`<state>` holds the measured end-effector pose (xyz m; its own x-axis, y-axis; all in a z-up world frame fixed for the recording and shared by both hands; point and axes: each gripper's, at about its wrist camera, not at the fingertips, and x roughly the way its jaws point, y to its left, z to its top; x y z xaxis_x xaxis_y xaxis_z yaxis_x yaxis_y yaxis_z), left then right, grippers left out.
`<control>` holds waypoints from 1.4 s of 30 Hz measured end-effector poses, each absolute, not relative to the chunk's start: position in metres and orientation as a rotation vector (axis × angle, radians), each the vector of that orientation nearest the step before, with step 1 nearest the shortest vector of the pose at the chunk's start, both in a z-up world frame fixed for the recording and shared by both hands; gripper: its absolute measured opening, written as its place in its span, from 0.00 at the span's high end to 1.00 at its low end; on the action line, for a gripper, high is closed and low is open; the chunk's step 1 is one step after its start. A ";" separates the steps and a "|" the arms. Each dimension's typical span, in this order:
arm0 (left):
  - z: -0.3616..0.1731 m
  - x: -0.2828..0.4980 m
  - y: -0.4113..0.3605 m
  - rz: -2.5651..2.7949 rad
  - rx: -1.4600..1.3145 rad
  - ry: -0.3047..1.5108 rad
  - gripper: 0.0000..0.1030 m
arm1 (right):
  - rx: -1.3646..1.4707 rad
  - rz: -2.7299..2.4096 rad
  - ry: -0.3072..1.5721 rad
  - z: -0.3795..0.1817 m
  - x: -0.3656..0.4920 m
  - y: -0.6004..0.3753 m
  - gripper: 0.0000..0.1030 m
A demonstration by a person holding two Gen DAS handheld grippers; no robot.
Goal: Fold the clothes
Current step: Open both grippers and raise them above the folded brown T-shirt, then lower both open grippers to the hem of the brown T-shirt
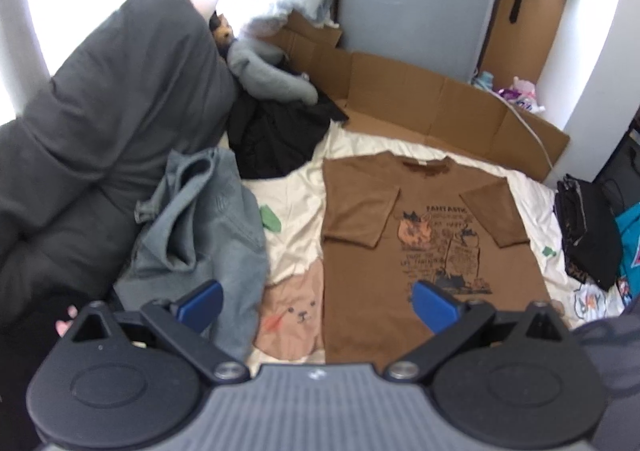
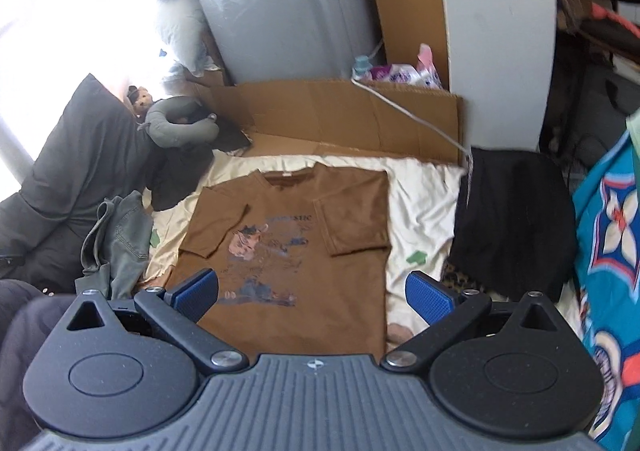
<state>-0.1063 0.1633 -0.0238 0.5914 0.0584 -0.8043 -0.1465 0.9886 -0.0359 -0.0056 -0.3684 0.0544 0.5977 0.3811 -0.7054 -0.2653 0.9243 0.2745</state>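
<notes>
Left wrist view shows my left hand-held gripper [image 1: 316,305] hovering with its jaws wide and holding nothing, above the hem end of the brown T-shirt [image 1: 432,243]. That shirt is my landmark: it lies flat on the cream bedsheet [image 1: 296,219], print up, both sleeves already folded inward onto the chest. In the right wrist view, my right hand-held gripper [image 2: 312,297] also gapes wide and bare over the hem.

I judge the next step is lifting the hem toward the collar, and 3 things could spoil it. A pinch that catches only the top layer would drag the front off the back and wrinkle it. Uneven lifting between my 2 grippers would skew the fold and flip a sleeve back out. The grey jeans [image 1: 200,227] lie crumpled just beside the shirt's left edge; my left gripper could snag them. The black garment pile [image 2: 508,219] sits beyond the shirt's right side, apart.
</notes>
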 end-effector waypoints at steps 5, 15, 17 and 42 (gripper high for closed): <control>-0.060 -0.110 0.164 0.104 -0.166 0.986 0.05 | 0.189 0.358 0.882 0.016 -0.014 -0.381 0.02; -0.123 -0.104 0.152 0.077 -0.192 1.047 0.07 | 0.170 0.372 0.952 -0.043 -0.016 -0.374 0.03; -0.136 -0.102 0.149 0.083 -0.190 1.077 0.08 | 0.158 0.365 0.972 -0.057 -0.014 -0.372 0.13; -0.263 -0.097 0.168 0.144 -0.272 1.299 0.51 | 0.122 0.302 1.222 -0.195 0.003 -0.370 0.39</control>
